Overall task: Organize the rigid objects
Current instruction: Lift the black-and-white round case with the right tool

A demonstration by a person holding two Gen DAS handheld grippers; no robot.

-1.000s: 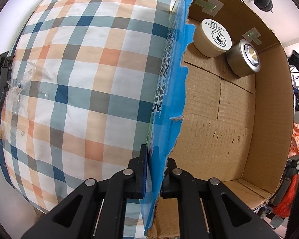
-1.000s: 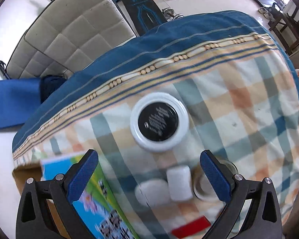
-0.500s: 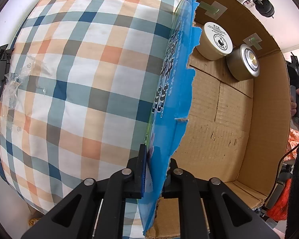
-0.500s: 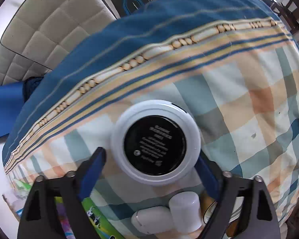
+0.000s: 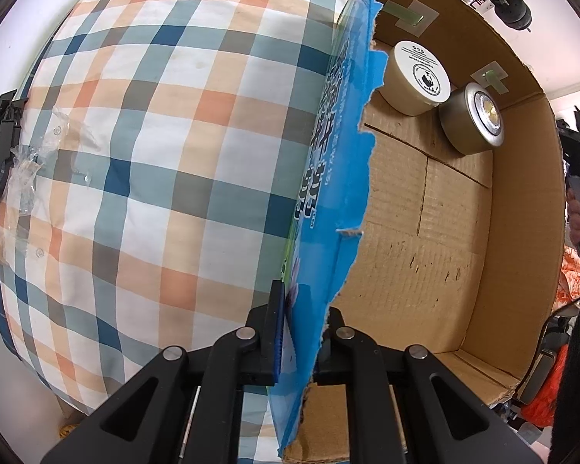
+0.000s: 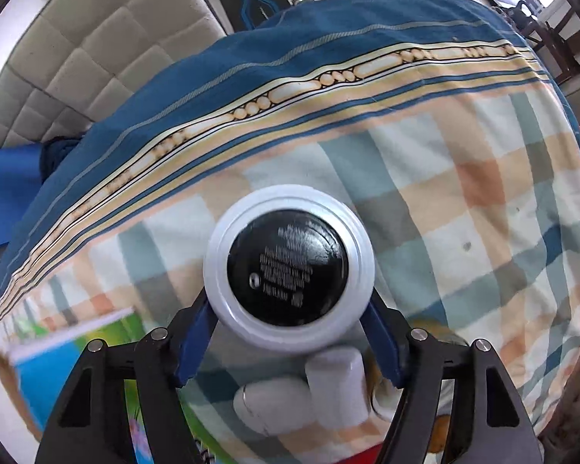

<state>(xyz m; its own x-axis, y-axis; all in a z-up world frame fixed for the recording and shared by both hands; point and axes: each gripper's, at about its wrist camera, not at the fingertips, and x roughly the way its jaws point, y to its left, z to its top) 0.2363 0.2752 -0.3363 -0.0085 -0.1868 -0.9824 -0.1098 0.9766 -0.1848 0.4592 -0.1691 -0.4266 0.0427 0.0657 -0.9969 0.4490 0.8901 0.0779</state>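
My left gripper [image 5: 303, 328] is shut on the blue printed wall [image 5: 328, 178] of an open cardboard box [image 5: 522, 232] on the plaid bed. Inside the box a cream jar [image 5: 415, 77] and a round metal tin [image 5: 471, 120] lie at the far end. My right gripper [image 6: 290, 332] is shut on a round white jar with a black centre [image 6: 288, 270], its blue pads against both sides. Below it on the bed lie two small white containers [image 6: 274, 404] [image 6: 340, 386] and a red item [image 6: 357, 456] at the bottom edge.
The plaid bedsheet [image 5: 154, 154] has a blue striped border [image 6: 290, 62]. A crumpled clear plastic wrapper [image 5: 31, 162] and a black clip [image 5: 2, 147] lie at its left edge. The box's blue-green side [image 6: 69, 367] shows at lower left in the right wrist view. A padded headboard [image 6: 96, 38] stands behind.
My right gripper moved forward over the white jar and closed on it. My left gripper kept its hold on the box wall and shifted slightly.
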